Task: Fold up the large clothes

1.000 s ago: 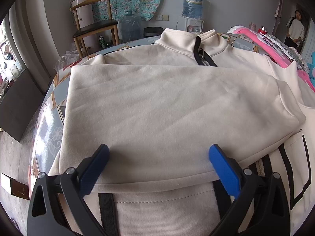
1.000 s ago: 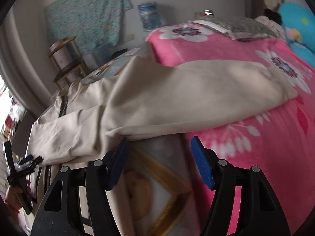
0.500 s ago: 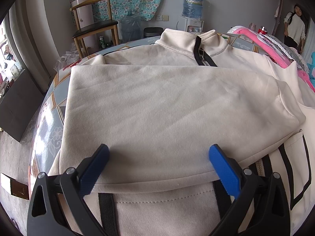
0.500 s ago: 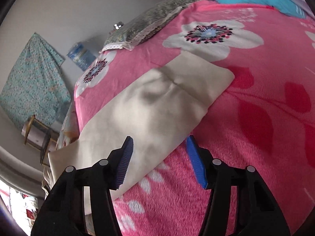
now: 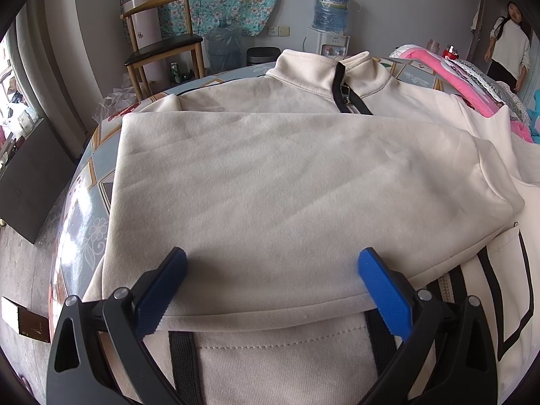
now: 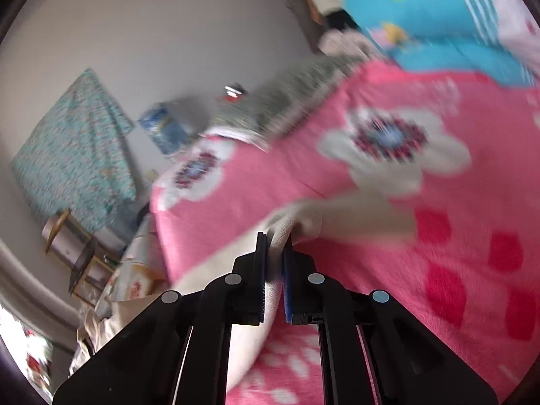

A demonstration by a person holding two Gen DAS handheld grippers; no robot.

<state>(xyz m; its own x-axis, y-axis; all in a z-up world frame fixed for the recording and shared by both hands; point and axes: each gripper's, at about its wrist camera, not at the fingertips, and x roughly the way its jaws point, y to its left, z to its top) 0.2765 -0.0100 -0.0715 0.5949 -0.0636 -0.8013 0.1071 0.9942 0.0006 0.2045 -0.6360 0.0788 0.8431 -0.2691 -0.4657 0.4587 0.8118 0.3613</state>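
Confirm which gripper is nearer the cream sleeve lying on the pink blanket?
Right. The right gripper is closing its fingers on the sleeve on the pink blanket. The left gripper hangs open over the jacket body, away from that sleeve.

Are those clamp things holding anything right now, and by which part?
The right hand-held gripper is closing on the cream jacket's sleeve, partway along it. The left hand-held gripper is open, holding nothing.

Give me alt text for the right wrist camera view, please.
The right gripper, jaws closing, pinches a fold of the cream sleeve above a pink flowered blanket. The picture is motion-blurred; a teal floral cloth hangs on the grey wall behind.
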